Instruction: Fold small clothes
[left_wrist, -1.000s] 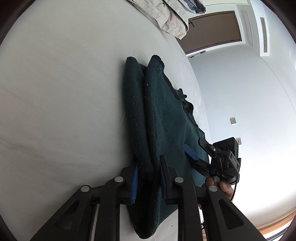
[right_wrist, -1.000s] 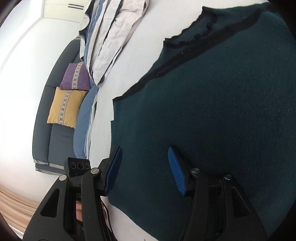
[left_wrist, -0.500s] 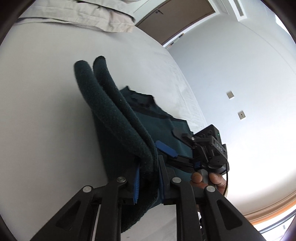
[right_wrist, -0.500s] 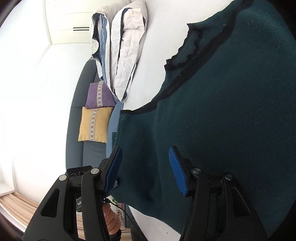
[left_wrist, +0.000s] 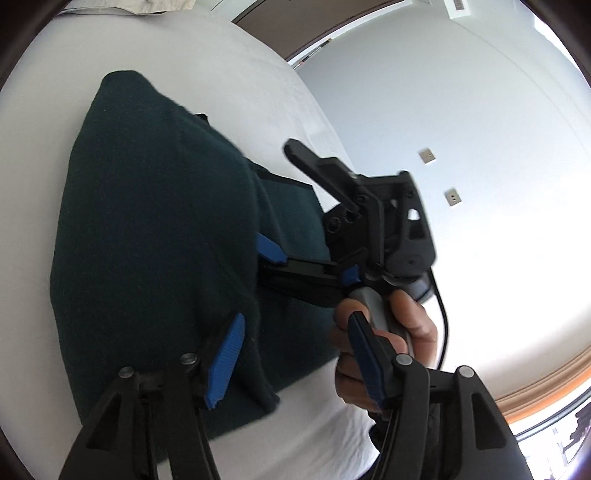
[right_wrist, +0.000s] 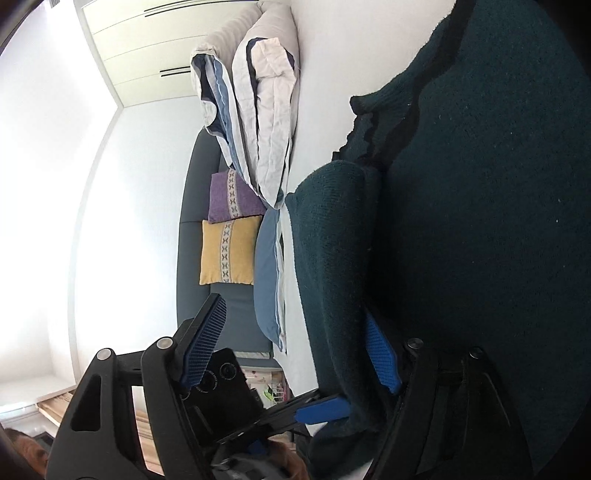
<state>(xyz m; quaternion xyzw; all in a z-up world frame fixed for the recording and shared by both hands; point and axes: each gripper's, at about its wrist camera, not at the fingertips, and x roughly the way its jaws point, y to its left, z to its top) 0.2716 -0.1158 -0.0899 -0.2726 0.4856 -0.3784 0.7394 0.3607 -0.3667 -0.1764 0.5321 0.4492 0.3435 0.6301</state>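
A dark green knit sweater (left_wrist: 155, 236) lies on the white bed, one side folded over the rest. It also fills the right wrist view (right_wrist: 480, 221), its black-trimmed neckline at the top. My left gripper (left_wrist: 295, 365) is open, its left pad beside the folded edge, nothing between the jaws. My right gripper (right_wrist: 295, 354) is open with the folded edge of the sweater between its spread fingers. In the left wrist view the right gripper (left_wrist: 288, 206) is held in a hand just in front of the left one.
White bed sheet (left_wrist: 44, 74) surrounds the sweater. A stack of folded bedding (right_wrist: 258, 99) lies beyond it. A grey sofa with a purple cushion (right_wrist: 232, 199) and a yellow cushion (right_wrist: 227, 251) stands past the bed. A brown door (left_wrist: 295, 22) is in the wall.
My left gripper carried the pinched sweater edge over onto the garment and opened, letting it go. The right gripper stayed open and came close to the left one.
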